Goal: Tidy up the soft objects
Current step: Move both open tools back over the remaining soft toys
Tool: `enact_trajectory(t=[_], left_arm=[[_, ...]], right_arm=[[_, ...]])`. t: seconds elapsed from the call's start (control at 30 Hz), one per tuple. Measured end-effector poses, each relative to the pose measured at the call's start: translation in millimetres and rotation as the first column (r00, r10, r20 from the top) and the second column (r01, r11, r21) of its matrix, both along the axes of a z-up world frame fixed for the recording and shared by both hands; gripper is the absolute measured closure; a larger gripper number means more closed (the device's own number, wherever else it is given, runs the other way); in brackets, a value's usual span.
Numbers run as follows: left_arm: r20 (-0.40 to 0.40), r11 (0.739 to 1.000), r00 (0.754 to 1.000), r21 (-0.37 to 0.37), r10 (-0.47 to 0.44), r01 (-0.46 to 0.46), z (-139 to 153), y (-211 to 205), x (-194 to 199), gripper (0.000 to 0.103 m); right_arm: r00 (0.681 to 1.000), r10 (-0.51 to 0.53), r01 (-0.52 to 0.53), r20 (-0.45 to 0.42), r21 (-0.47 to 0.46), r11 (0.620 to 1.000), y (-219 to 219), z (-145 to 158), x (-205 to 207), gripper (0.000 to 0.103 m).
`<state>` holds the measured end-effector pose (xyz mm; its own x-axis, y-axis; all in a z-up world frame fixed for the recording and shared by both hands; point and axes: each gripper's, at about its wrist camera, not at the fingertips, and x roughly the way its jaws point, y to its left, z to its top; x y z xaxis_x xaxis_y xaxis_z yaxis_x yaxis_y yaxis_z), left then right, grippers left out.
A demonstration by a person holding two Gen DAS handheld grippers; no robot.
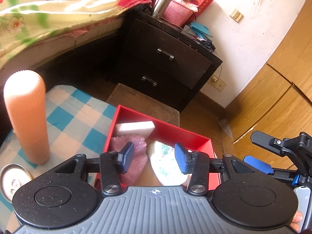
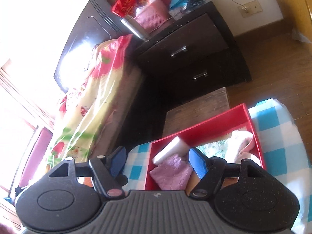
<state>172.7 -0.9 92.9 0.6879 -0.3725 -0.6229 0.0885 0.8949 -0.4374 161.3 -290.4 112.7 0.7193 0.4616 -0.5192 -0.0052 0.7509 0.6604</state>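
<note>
Inside the red box [image 1: 197,136], which sits on a blue-and-white checked cloth [image 1: 64,117], lie the soft things: one white sponge block [image 1: 134,127] against the far corner, one purple towel [image 1: 134,146] just in front of it and touching it, one white cloth with green flecks [image 1: 165,163] beside the towel, and, seen from the right wrist, one pale pink cloth [image 2: 243,142] bunched against the box's right wall. That makes four pieces, one of each.

On the checked cloth to the left of the box stand one ribbed orange cylinder [image 1: 27,115], upright, and one metal can top [image 1: 11,181] near it. Beyond the box is a wooden stool [image 1: 140,101], then a dark two-drawer nightstand [image 1: 167,58] carrying a steel flask [image 1: 163,2] and a pink basket [image 1: 175,11]. A bed with a flowered sheet [image 1: 48,13] runs along the left.

The left gripper [image 1: 154,158] hangs over the box, tilted downward, its jaws spread with nothing pinched; towel and flecked cloth show below the gap. The right gripper [image 2: 156,161] is also angled down above the box's near edge, jaws apart and empty.
</note>
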Motion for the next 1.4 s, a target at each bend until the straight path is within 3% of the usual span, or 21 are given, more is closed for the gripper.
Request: enact_trajectory(t=[0.17,0.43,1.1,1.4], left_arm=[[-0.010,1.000,1.000,0.028,0.007,-0.007,-3,7,-9,0.054],[-0.043,0.990,0.994,0.102,-0.096,0.100,-12,1,-31,0.049],[-0.153,0.989,0.981,0.071,-0.115,0.127,-35,29,-69,0.047],[-0.198,0.981,0.972,0.122,-0.125,0.151,-48,35,-93,0.044]], right_arm=[[1.000,0.015,-0.015,-0.002,-0.089,0.996,17,6,-12,0.053],[0.996,0.089,-0.090,-0.016,-0.195,0.977,38,4,-41,0.053],[0.979,0.174,-0.194,-0.105,-0.228,0.954,46,-22,-92,0.053],[0.961,0.238,-0.267,-0.140,-0.244,0.932,55,-34,-103,0.052]])
